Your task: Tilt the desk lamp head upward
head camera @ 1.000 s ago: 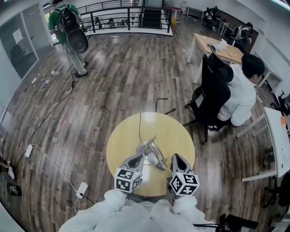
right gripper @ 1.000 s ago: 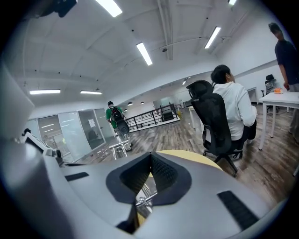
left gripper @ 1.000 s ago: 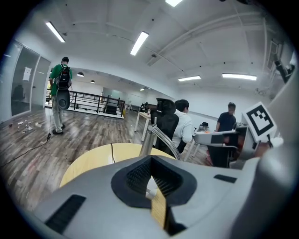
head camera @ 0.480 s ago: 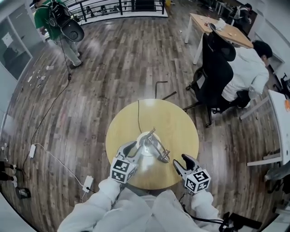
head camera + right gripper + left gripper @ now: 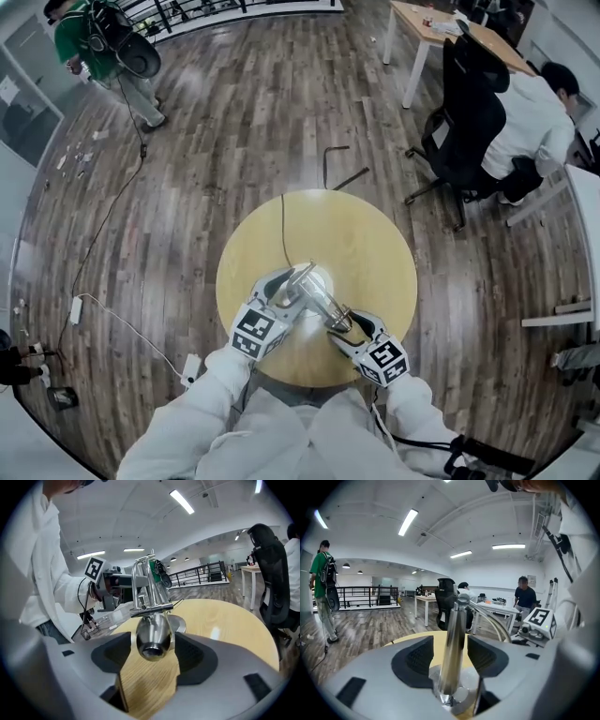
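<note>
A chrome desk lamp [image 5: 316,289] stands on the round yellow table [image 5: 366,244]. My left gripper [image 5: 278,283] straddles the lamp's upright pole [image 5: 453,648]. Its jaws are opening, and a small gap shows between each pad and the pole. My right gripper [image 5: 345,324] is at the lamp's near end, with the bullet-shaped chrome lamp head [image 5: 153,640] between its jaws. Those jaws are also opening, and the pads stand just off the head. In the right gripper view the lamp's arm rods [image 5: 145,581] rise behind the head, and the left gripper [image 5: 104,581] shows beyond them.
The lamp's cord [image 5: 281,225] runs over the table's far edge. A person sits in a black office chair [image 5: 473,108] by a wooden desk [image 5: 436,23] at the right. Another person in green [image 5: 89,37] stands far left. A power strip [image 5: 192,370] and cable lie on the floor.
Both grippers have moved from the table's near edge in to the lamp. The left now straddles the pole and the right the lamp head. Both sets of jaws have gone from shut to open.
</note>
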The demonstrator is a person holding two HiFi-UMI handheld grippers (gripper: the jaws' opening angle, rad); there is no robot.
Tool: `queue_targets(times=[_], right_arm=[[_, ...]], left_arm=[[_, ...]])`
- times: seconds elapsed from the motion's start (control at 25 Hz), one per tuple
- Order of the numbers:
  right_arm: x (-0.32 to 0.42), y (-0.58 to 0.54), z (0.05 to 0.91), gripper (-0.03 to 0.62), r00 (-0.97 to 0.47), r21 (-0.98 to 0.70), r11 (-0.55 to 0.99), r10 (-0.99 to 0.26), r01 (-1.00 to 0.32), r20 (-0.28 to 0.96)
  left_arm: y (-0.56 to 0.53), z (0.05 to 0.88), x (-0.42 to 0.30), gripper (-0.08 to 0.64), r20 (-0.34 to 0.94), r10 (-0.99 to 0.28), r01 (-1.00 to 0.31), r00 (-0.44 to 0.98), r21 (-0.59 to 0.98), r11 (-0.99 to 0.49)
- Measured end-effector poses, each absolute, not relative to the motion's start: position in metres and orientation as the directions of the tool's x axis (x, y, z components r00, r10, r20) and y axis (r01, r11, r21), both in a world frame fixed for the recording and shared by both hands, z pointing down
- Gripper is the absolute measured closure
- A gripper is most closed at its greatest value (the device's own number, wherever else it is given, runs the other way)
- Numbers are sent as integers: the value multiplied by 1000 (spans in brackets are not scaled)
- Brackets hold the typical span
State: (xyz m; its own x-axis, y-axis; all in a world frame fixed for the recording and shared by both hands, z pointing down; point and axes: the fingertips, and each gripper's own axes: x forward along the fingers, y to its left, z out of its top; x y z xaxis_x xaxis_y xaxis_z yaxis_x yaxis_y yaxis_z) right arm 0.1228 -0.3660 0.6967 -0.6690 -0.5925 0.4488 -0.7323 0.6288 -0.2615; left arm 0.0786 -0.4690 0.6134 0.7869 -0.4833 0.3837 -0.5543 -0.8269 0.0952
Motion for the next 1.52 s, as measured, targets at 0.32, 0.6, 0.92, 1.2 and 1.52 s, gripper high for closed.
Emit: queue_targets(times=[0.32, 0.6, 0.92, 1.2, 1.52], right_arm=[[122, -380, 698, 321, -681, -273, 629, -615, -728, 399], [123, -377, 701, 327, -667, -290, 604, -627, -743, 403], [138, -363, 679, 330, -623, -283, 559, -646, -780, 441], [146, -347, 659, 330, -601, -273, 538, -670, -797, 436], [160, -332, 622, 331, -575, -251, 520, -699, -817, 424]], left_arm=[[-478, 610, 97, 354, 344, -492, -555, 800, 112, -825], [-475, 617, 98, 422, 358, -485, -541, 798, 71, -838], [-477, 613, 101, 422, 366, -466, -530, 806, 96, -842], [-475, 611, 98, 422, 381, -460, -522, 802, 74, -849], [-472, 615, 100, 422, 427, -420, -491, 800, 65, -869]])
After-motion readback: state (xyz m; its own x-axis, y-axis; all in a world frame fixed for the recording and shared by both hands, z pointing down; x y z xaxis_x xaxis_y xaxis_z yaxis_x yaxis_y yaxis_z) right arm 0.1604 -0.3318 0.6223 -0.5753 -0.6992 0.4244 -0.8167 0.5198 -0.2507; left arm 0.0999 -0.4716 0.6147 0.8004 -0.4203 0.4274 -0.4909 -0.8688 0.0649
